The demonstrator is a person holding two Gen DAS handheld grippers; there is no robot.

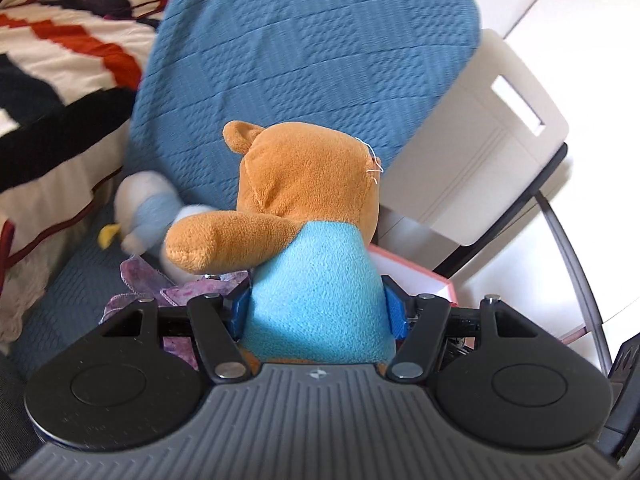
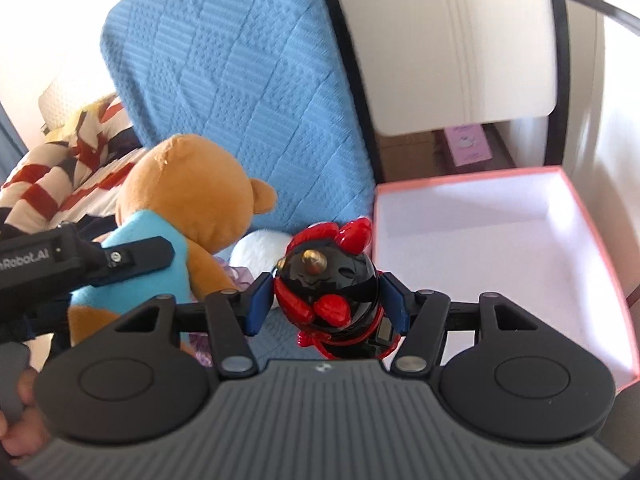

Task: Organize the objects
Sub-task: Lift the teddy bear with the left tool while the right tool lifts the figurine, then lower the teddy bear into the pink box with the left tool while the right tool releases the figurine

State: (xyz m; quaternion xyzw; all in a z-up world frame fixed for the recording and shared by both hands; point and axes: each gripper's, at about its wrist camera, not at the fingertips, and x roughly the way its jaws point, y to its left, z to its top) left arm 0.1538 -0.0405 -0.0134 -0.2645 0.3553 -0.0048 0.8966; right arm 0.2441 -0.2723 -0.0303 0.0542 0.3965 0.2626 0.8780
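My left gripper [image 1: 318,306] is shut on a brown teddy bear in a light blue shirt [image 1: 316,280], held by its body with its back toward the camera. The bear also shows in the right wrist view [image 2: 180,200], with the left gripper's finger [image 2: 132,260] on it. My right gripper [image 2: 326,304] is shut on a black and red toy figure [image 2: 328,296], held just left of an open pink box [image 2: 480,184] with a white inside. A white and light blue plush [image 1: 148,208] lies on the blue cover, left of the bear, and also shows in the right wrist view [image 2: 260,252].
A blue quilted cushion [image 1: 304,52] stands upright behind the toys. A striped red, black and white blanket [image 1: 60,60] lies at left. Purple fabric [image 1: 180,292] lies under the left gripper. A white chair back [image 2: 452,40] with black frame stands behind the box.
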